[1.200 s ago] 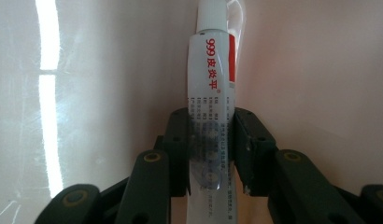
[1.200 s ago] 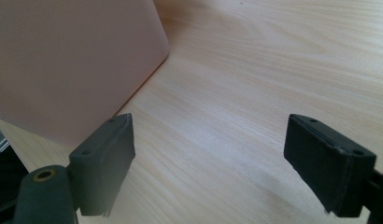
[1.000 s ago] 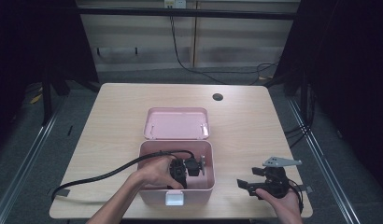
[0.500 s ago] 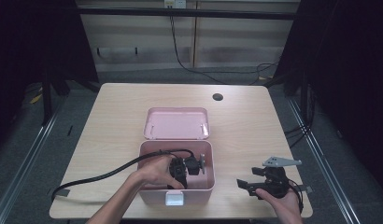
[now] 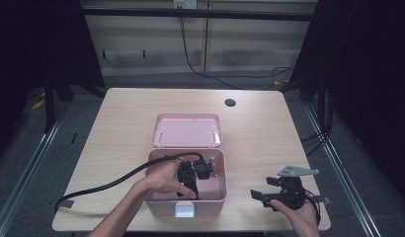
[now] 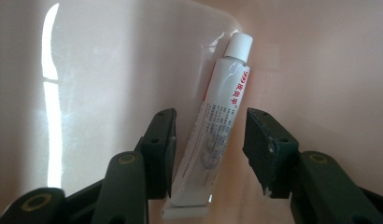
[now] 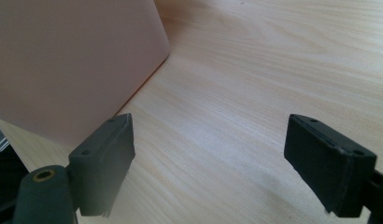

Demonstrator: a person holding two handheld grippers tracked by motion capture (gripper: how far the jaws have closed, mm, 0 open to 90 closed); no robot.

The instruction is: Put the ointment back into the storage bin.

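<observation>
A pink box [image 5: 216, 200] stands open near the table's front edge, its lid [image 5: 188, 130] lying flat behind it. My left gripper [image 5: 193, 173] reaches down inside the box. In the left gripper view a white tube [image 6: 217, 121] with a white cap and red print lies on the box floor, between the open jaws of my left gripper [image 6: 209, 149]; the left pad is close to the tube. My right gripper [image 5: 260, 195] rests open over the bare table to the right of the box, whose pink wall [image 7: 73, 60] is seen in the right gripper view, with nothing between the jaws of my right gripper [image 7: 222, 154].
A thick black cable [image 5: 106, 186] trails from the left gripper across the table's front left. A round dark grommet hole [image 5: 230, 102] sits at the far right of the wooden table [image 5: 269, 133]. Dark floor and rails surround the table.
</observation>
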